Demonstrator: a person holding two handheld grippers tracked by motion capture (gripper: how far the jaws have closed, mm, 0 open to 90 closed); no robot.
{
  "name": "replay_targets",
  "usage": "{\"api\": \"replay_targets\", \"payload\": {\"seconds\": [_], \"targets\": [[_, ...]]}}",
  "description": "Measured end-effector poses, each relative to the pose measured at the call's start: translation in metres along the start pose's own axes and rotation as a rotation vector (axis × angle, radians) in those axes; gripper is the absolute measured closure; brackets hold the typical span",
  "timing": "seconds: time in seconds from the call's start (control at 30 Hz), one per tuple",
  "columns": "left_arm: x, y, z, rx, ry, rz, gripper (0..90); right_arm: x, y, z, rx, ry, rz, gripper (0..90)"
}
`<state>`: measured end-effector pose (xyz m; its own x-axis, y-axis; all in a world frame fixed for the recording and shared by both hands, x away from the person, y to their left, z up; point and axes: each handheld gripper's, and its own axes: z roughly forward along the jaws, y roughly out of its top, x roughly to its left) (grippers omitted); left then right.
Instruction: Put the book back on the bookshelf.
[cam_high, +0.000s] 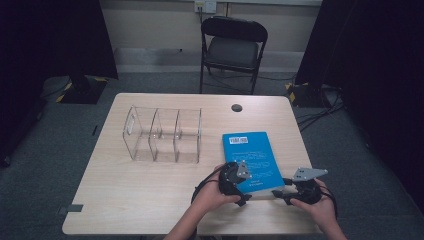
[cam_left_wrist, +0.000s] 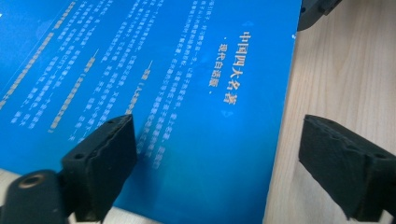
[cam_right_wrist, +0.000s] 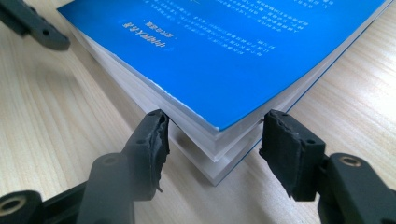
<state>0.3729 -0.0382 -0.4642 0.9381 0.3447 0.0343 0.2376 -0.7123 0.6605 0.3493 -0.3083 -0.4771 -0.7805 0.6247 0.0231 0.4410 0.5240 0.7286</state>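
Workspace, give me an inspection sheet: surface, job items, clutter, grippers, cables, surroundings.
Surface: light wooden table, a dark round cap near its far edge.
Job's things: blue book lying flat, closed.
Clutter: clear acrylic organizer with three compartments.
Grippers: left gripper open over the book's cover; right gripper astride the book's near corner, pads not seen pressing.
Cables: black cables on the floor.
Surroundings: folding chair, dark curtains.
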Motion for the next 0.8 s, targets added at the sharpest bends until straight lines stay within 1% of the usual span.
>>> {"api": "replay_targets", "payload": {"seconds": [0.03, 0.07, 0.1, 0.13, 0.17, 0.2, 0.23, 0.27, 0.3, 0.37, 0.4, 0.43, 0.47, 0.5, 0.53, 0.57, 0.6, 0.63, 0.67, 0.7, 0.73, 0.77, 0.8], "targets": [[0.000, 0.001, 0.001, 0.005, 0.003, 0.013, 9.3, 0.000, 0.001, -0.001, -0.003, 0.001, 0.003, 41.9], [0.000, 0.001, 0.001, 0.005, 0.003, 0.013, 8.9, 0.000, 0.001, -0.001, -0.003, 0.001, 0.003, 41.9], [-0.001, 0.002, 0.004, -0.014, 0.000, 0.007, 8.2, 0.000, 0.002, -0.002, -0.008, 0.001, 0.007, 42.0], [-0.002, 0.003, 0.005, -0.021, 0.000, 0.001, 7.6, 0.000, 0.003, -0.002, -0.007, 0.001, 0.003, 42.0], [-0.001, 0.004, 0.006, -0.014, -0.004, 0.014, 7.2, 0.000, 0.004, -0.002, -0.007, 0.002, 0.002, 42.0], [-0.002, 0.005, 0.007, -0.015, -0.005, 0.010, 6.8, 0.000, 0.004, -0.002, -0.006, 0.003, 0.003, 42.0], [-0.003, 0.007, 0.007, 0.003, -0.004, 0.015, 6.4, 0.000, 0.005, -0.003, -0.003, 0.002, 0.005, 42.1], [-0.003, 0.007, 0.007, 0.003, -0.004, 0.015, 6.0, 0.000, 0.005, -0.003, -0.003, 0.000, 0.006, 42.2], [-0.005, 0.010, 0.010, -0.008, -0.011, 0.017, 5.9, 0.000, 0.005, -0.003, -0.011, 0.007, 0.007, 42.2], [-0.006, 0.012, 0.012, -0.010, -0.015, 0.015, 5.3, 0.000, 0.006, -0.004, -0.012, 0.002, 0.006, 42.2], [-0.006, 0.013, 0.012, 0.007, -0.014, 0.024, 4.5, 0.000, 0.006, -0.004, -0.013, 0.004, 0.010, 42.2], [-0.006, 0.014, 0.014, 0.004, -0.014, 0.033, 4.5, 0.000, 0.006, -0.004, -0.012, 0.006, 0.013, 42.2], [-0.007, 0.015, 0.015, -0.004, -0.010, 0.016, 4.4, -0.001, 0.007, -0.004, -0.013, 0.008, 0.013, 42.2], [-0.007, 0.016, 0.016, 0.000, -0.015, 0.028, 4.2, -0.001, 0.007, -0.004, -0.014, 0.008, 0.015, 42.2], [-0.007, 0.016, 0.016, 0.000, -0.015, 0.028, 4.0, -0.001, 0.008, -0.005, -0.017, 0.010, 0.017, 42.3], [-0.007, 0.017, 0.018, -0.015, -0.008, 0.024, 4.0, -0.001, 0.009, -0.005, -0.017, 0.011, 0.020, 42.3], [-0.007, 0.018, 0.018, -0.006, -0.010, 0.032, 3.9, -0.001, 0.009, -0.005, -0.018, 0.010, 0.023, 42.3], [-0.007, 0.019, 0.019, -0.001, -0.009, 0.030, 3.9, -0.001, 0.010, -0.005, -0.018, 0.008, 0.026, 42.3], [-0.007, 0.019, 0.020, -0.004, -0.009, 0.034, 3.7, -0.001, 0.010, -0.006, -0.016, 0.007, 0.027, 42.3], [-0.007, 0.020, 0.021, -0.005, -0.006, 0.025, 3.3, 0.000, 0.010, -0.006, -0.014, 0.008, 0.030, 42.3], [-0.007, 0.021, 0.021, -0.005, -0.007, 0.030, 3.1, 0.000, 0.011, -0.006, -0.014, 0.008, 0.029, 42.3], [-0.007, 0.022, 0.022, -0.002, 0.000, 0.036, 3.1, 0.000, 0.011, -0.006, -0.014, 0.007, 0.030, 42.3], [-0.010, 0.022, 0.025, -0.030, 0.005, -0.001, 2.9, 0.000, 0.011, -0.006, -0.016, 0.007, 0.030, 42.3]]}}
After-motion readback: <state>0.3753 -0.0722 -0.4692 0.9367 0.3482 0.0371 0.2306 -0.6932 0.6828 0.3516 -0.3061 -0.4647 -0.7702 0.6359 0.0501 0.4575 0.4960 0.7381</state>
